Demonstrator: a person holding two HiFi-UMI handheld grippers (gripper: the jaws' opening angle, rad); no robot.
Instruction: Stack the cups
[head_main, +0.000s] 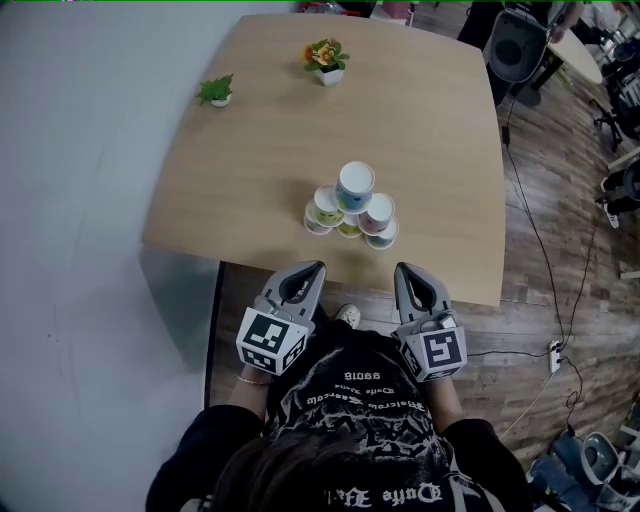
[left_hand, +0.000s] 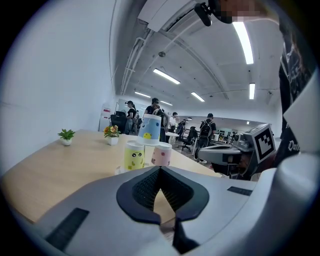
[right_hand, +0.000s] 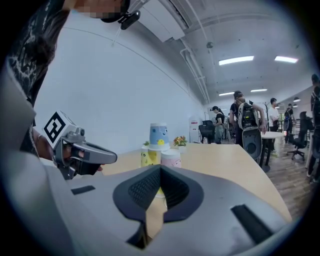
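Off the near edge of the table (head_main: 200, 232), left gripper (head_main: 314, 270) and right gripper (head_main: 404, 270) hover, jaws pressed together, empty; cups (head_main: 352, 205) stand pyramided, stacking seemingly done, so keep clear.

Head view: high, steeply down on table (head_main: 430, 120). Gripper views: low at near edge, facing far; all share cup stack (head_main: 352, 205).

The person wears a black cotton shirt (head_main: 350, 405) printed with white gothic lettering. The matte grey wedge-shaped left gripper (head_main: 313, 268) at seven o'clock and its twin right gripper (head_main: 403, 270) at five carry black-and-white marker cubes and black ribbed pads.
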